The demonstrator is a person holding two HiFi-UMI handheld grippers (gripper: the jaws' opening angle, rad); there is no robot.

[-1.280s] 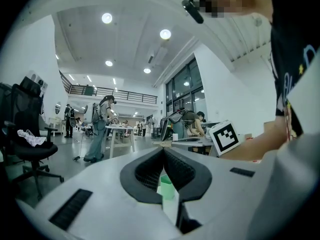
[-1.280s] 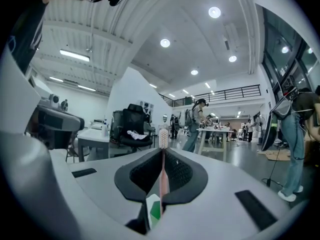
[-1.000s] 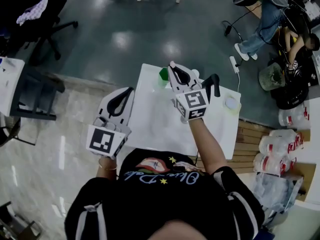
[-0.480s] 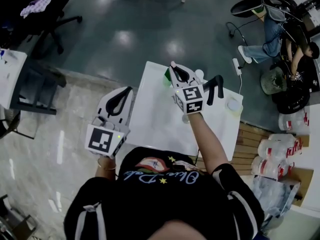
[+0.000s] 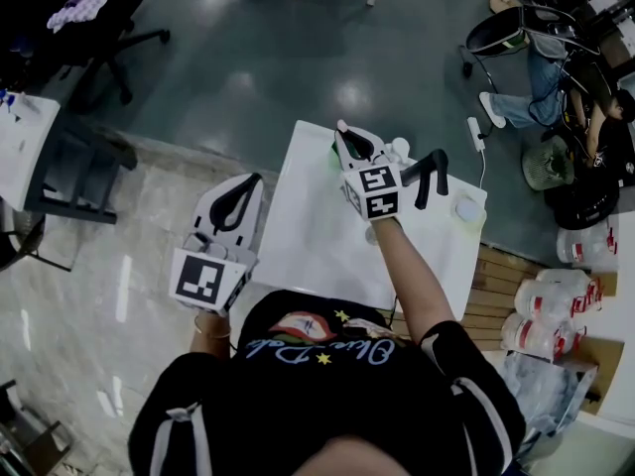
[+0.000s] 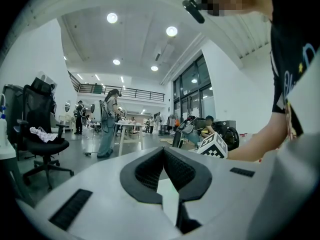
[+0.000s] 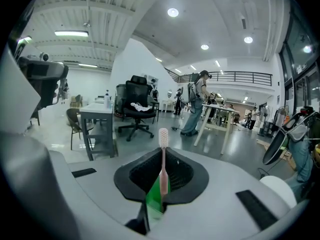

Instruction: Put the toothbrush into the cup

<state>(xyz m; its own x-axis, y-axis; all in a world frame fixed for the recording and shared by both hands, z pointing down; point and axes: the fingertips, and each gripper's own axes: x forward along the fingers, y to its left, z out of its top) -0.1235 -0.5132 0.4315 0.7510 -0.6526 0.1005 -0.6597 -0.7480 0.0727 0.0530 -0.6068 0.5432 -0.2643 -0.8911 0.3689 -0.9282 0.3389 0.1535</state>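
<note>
Right gripper (image 7: 163, 156) clamps one toothbrush (image 7: 163, 136) near one green cup (image 7: 154, 196).

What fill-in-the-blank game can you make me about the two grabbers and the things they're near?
1. The right gripper is shut on a pink ____.
2. The cup just under its jaws is ____ in colour.
3. The left gripper has its jaws together with ____ between them.
4. The table in front of the person is ____ in colour.

Missing words: toothbrush; green; nothing; white.
</note>
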